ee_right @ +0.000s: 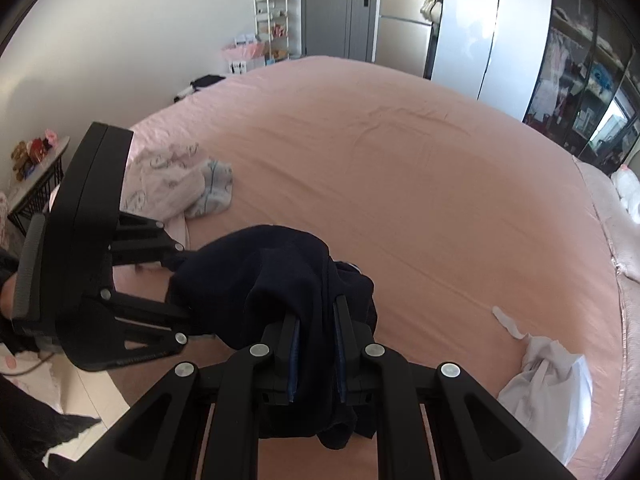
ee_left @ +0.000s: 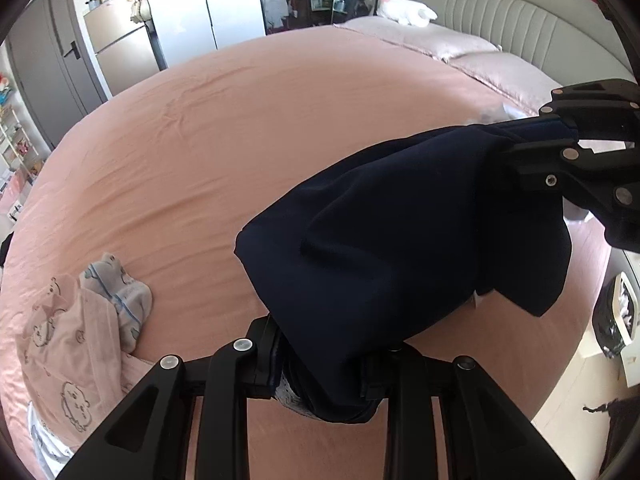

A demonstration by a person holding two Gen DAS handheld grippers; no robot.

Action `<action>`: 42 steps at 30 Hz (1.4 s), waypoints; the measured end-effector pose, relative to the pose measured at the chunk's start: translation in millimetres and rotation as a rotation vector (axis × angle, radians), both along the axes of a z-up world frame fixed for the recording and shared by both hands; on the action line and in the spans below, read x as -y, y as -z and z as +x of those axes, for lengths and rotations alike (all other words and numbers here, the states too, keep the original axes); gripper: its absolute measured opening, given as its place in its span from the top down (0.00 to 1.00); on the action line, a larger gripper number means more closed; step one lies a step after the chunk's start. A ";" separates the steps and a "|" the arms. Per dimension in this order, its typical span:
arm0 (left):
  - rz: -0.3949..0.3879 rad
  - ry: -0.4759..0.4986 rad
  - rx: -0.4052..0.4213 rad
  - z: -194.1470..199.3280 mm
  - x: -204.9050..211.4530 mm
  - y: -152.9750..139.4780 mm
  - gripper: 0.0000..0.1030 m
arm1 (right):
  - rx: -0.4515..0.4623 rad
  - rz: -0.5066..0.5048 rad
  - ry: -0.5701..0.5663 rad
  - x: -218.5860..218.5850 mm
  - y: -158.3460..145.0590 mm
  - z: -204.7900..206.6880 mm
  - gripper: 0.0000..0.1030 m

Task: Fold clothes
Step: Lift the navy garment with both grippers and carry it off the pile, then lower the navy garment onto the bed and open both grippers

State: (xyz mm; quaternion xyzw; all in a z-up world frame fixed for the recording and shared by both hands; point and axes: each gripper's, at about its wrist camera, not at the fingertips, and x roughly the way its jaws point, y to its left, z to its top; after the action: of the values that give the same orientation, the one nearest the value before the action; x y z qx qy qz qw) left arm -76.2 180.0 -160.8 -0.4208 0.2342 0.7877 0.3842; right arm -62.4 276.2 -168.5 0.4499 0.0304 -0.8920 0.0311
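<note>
Two grippers, one navy garment [ee_left: 400, 240] slung between them above a pink bed [ee_left: 240, 128].

Left wrist view, left to right: pink printed cloth [ee_left: 68, 360] lying at the bed's near edge, a grey-and-blue sock [ee_left: 120, 292] touching it; left gripper [ee_left: 320, 368] at bottom centre, jaws clenched on a bunched end of the garment; the garment's body hanging in loose folds toward the right; right gripper [ee_left: 536, 136] at the right edge, clamped on the other end. Pillows [ee_left: 460, 48] and a padded headboard [ee_left: 520, 12] lie beyond.

Right wrist view, left to right: left gripper [ee_right: 176, 280] entering from the left, its fingers buried in the dark cloth; printed cloth [ee_right: 160, 184] and sock [ee_right: 214, 188] behind it on the bed; right gripper [ee_right: 316, 344] at bottom centre, jaws nearly closed, grasping a fold of the garment [ee_right: 260, 280] between blue-lined pads; white cloth [ee_right: 548, 384] crumpled at the bed's right edge, well apart from the garment.
</note>
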 end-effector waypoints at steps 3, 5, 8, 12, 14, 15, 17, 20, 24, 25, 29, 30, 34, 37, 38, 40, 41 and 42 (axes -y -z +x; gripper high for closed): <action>-0.009 -0.014 0.035 4.4 6.9 11.7 0.76 | 0.045 -0.038 0.002 -4.6 16.5 -2.4 0.88; -0.018 -0.014 0.045 7.8 11.8 16.1 0.76 | 0.080 -0.059 -0.004 -5.9 28.2 -6.4 0.88; -0.033 -0.010 0.041 10.6 22.6 17.1 0.76 | 0.126 -0.056 -0.021 -4.7 44.6 -4.2 0.88; -0.044 -0.006 0.045 -4.0 38.5 21.8 0.76 | 0.190 -0.092 -0.040 -4.9 62.2 0.7 0.88; -0.052 0.000 0.050 -6.9 39.4 22.9 0.76 | 0.210 -0.119 -0.050 -5.2 67.5 4.9 0.88; -0.057 0.003 0.052 -6.9 39.2 23.1 0.76 | 0.219 -0.130 -0.055 -4.9 69.6 6.9 0.88; -0.069 0.015 0.053 -2.5 41.4 24.4 0.76 | 0.227 -0.126 -0.062 -4.9 70.2 10.3 0.88; -0.085 0.031 0.061 -1.6 41.4 30.0 0.76 | 0.253 -0.133 -0.072 -3.5 72.8 11.1 0.88; -0.134 0.055 0.075 -0.9 37.1 42.2 0.69 | 0.291 -0.152 -0.078 -4.3 76.3 13.6 0.87; -0.143 0.055 0.074 -1.0 36.9 43.7 0.64 | 0.294 -0.160 -0.073 -5.0 76.8 13.8 0.86; -0.125 0.043 0.067 -0.4 45.2 36.4 0.33 | 0.294 -0.211 -0.054 -9.8 72.5 12.6 0.71; -0.123 0.042 0.062 0.1 46.1 33.8 0.32 | 0.288 -0.219 -0.055 -9.8 71.9 12.4 0.63; -0.128 0.047 0.030 3.4 47.9 21.3 0.28 | 0.260 -0.192 -0.052 -5.8 64.7 15.2 0.50; -0.104 0.051 0.035 4.2 51.8 10.0 0.27 | 0.252 -0.167 -0.059 -3.9 59.4 19.8 0.48; -0.094 0.050 0.045 3.5 53.1 6.7 0.27 | 0.248 -0.163 -0.056 -3.2 58.2 21.7 0.46; -0.071 0.041 0.070 0.7 55.4 1.0 0.27 | 0.239 -0.159 -0.046 -4.5 56.1 25.7 0.36; -0.060 0.034 0.078 -1.0 56.6 -1.7 0.27 | 0.234 -0.156 -0.037 -5.7 54.8 27.4 0.34; -0.050 0.027 0.081 -2.7 57.3 -4.1 0.27 | 0.225 -0.155 -0.028 -6.4 53.8 29.3 0.33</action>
State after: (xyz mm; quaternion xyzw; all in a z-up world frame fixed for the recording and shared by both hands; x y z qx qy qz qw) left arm -79.0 122.8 -156.7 -0.4586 0.2439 0.7586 0.3934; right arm -33.2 282.6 -222.3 0.5431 -0.0359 -0.8349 0.0815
